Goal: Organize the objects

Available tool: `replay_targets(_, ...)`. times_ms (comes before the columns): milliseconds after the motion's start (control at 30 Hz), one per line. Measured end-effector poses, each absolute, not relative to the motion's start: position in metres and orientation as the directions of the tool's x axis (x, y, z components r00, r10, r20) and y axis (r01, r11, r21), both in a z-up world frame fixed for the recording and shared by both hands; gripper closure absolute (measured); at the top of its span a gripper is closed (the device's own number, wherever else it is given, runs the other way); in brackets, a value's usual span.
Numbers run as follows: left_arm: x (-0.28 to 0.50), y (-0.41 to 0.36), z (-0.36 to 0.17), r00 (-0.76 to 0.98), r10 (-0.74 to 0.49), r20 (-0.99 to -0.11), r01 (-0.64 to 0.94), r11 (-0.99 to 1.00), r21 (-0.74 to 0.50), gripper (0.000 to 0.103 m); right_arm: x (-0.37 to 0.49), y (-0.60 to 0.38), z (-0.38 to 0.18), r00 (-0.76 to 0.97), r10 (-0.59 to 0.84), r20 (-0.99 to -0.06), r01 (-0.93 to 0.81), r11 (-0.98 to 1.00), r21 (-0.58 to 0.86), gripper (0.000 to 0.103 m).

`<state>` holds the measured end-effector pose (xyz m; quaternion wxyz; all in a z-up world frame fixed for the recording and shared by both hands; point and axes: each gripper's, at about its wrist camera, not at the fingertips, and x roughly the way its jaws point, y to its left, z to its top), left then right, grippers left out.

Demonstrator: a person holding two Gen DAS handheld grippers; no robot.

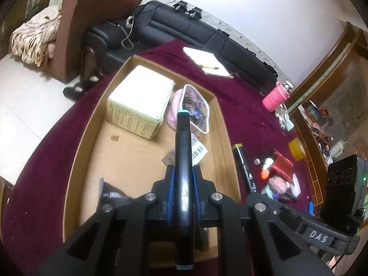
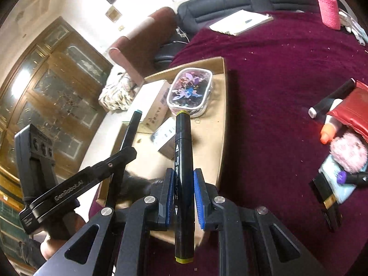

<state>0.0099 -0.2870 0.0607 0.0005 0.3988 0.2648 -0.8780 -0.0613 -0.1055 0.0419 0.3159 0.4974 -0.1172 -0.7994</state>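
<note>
Left gripper (image 1: 182, 172) pinching black teal-capped marker (image 1: 182, 142), right gripper (image 2: 182, 179) pinching black yellow-capped marker (image 2: 182, 151), over shallow cardboard tray (image 1: 92, 138); roughly midway, clutter remaining far right

The near end of the cardboard tray (image 1: 76, 151) is hidden behind the left tongs (image 1: 184, 172). A dark packet (image 1: 112, 193) in its near left corner is blurred. Marker print (image 2: 178, 174) is too small to read.

Black teal-capped marker (image 1: 182, 161), black yellow-capped marker (image 2: 182, 161), tan cardboard tray (image 1: 128, 151) (one brown stain), maroon cloth (image 2: 287, 80).
</note>
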Motion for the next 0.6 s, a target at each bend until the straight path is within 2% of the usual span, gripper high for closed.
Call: replay_targets(600,-0.018,-0.293,0.032,-0.624,0.215,-0.751,0.255,-0.853,-0.456,0.089,-0.083,-0.124,0.020,-0.311,-0.559,-0.768,0.323,-0.823,0.468,0.084)
